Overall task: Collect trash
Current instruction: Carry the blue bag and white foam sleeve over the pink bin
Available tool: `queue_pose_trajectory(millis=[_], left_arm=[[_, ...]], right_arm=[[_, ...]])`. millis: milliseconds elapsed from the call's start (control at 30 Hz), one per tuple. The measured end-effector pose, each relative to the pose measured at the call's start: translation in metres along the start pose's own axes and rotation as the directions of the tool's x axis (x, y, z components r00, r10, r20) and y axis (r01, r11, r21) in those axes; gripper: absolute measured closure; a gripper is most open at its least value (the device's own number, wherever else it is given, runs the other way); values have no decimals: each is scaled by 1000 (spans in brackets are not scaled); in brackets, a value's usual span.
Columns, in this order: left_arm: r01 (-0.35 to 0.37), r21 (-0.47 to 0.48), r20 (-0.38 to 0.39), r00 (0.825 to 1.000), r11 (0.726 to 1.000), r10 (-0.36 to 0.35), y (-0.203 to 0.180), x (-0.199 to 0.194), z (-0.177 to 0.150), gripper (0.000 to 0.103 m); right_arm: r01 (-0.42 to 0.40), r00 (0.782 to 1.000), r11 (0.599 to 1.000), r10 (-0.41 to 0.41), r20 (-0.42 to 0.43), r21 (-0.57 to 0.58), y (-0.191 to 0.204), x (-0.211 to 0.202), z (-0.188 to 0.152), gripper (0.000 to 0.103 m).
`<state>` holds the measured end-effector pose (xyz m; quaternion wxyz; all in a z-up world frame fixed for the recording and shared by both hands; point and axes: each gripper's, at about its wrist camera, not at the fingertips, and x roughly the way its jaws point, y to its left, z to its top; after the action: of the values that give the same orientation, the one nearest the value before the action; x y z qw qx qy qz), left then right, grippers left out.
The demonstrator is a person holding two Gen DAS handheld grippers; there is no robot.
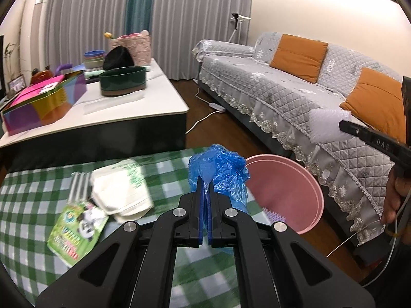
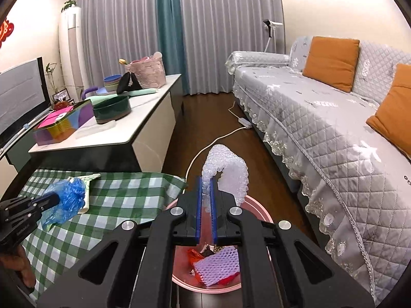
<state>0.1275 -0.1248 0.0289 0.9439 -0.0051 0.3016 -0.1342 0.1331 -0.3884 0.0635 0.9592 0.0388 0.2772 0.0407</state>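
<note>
A crumpled blue plastic bag (image 1: 218, 169) is pinched between the nearly closed jaws of the left gripper (image 1: 205, 192) at lower centre of the left wrist view, above the right edge of a green-and-white checked tablecloth (image 1: 38, 192). In the right wrist view, a curl of clear bubble wrap (image 2: 226, 169) is clamped in the right gripper (image 2: 205, 192) at centre frame, directly over a round pink bin (image 2: 259, 211) on the dark wood floor.

Both pieces are judged to be very light, soft and limp: the thin film is expected to crush and slip easily, so a firm pinch on a bunched fold is thought best, as is held now. The bubble wrap appears springy and arches upward from the pads.

Inside the bin, lilac foam netting (image 2: 218, 264) and red wrappers (image 2: 197, 255) are seen. On the cloth, folded white paper packaging (image 1: 120, 187) and a glossy green printed packet (image 1: 77, 231) remain to be collected. A quilted grey sofa cover (image 1: 295, 97) with lace trim fills the right of the frame.
</note>
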Motion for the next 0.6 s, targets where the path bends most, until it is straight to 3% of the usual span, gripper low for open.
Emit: queue_pose_trajectory(millis=[600], left_arm=[[98, 78, -31, 995, 992, -96, -73, 78, 35, 101]], right_arm=[[57, 995, 995, -50, -86, 86, -37, 30, -9, 97]])
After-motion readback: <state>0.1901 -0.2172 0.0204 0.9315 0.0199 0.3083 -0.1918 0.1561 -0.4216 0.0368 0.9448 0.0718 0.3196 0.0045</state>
